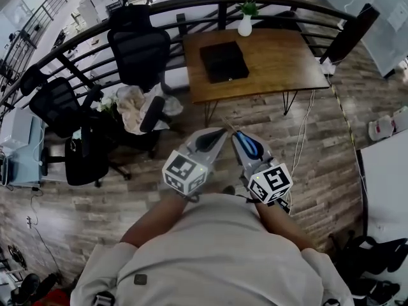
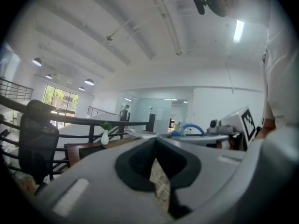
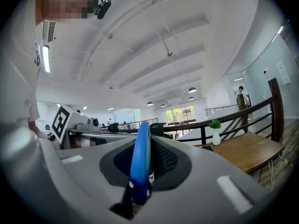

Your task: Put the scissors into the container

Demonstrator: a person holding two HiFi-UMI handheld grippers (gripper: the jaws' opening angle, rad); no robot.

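The right gripper [image 3: 148,169] squeezes the blue handle of the scissors [image 3: 141,153]. At three o'clock, a wooden table [image 3: 247,154] holds a white vase [image 3: 216,138].

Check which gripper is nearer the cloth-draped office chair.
Left. In the head view the left gripper is right of the cloth-draped office chair; the right gripper is farther right.

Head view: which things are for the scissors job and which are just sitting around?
For the job: blue-handled scissors in the right gripper; black square box, likely the container.
Just there: white vase with green plant; black office chairs.
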